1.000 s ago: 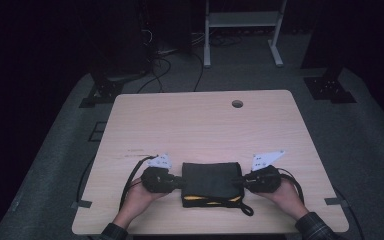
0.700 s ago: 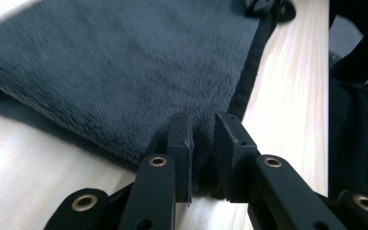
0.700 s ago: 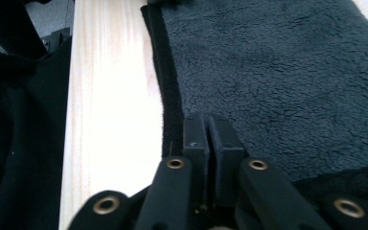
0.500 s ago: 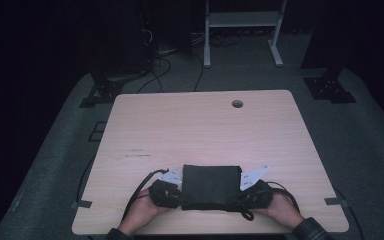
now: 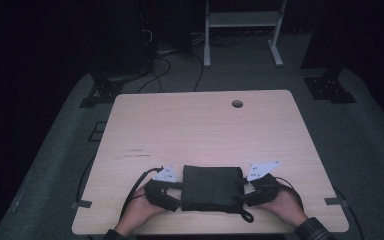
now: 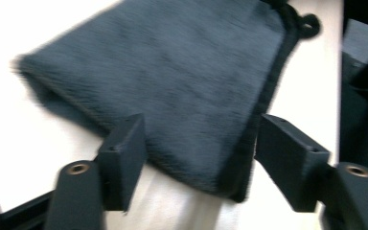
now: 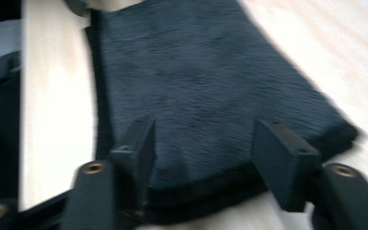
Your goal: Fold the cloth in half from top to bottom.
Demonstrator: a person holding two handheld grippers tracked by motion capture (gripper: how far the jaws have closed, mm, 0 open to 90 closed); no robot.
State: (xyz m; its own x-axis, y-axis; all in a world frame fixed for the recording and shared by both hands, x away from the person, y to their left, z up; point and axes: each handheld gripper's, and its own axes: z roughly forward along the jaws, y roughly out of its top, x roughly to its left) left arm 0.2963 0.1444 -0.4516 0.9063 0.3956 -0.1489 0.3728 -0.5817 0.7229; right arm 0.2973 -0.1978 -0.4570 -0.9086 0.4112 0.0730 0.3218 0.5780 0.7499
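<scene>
A dark, plush folded cloth lies flat near the table's front edge. My left gripper is at its left edge and my right gripper at its right edge, each held in a hand. In the left gripper view the cloth has a corner between the spread jaws of that gripper, and the pads stand off it. In the right gripper view the cloth's hemmed edge lies between that gripper's parted jaws, also untouched. Both pairs of jaws have just been opening.
The light wooden table has a round cable hole at the back right. Gripper cables loop on the table by both hands. A white rack and dark stands are on the floor behind.
Both grippers shifted toward the front edge and back a little. A yellowish strip along the cloth's front edge a second ago no longer shows. The cloth lies flat.
</scene>
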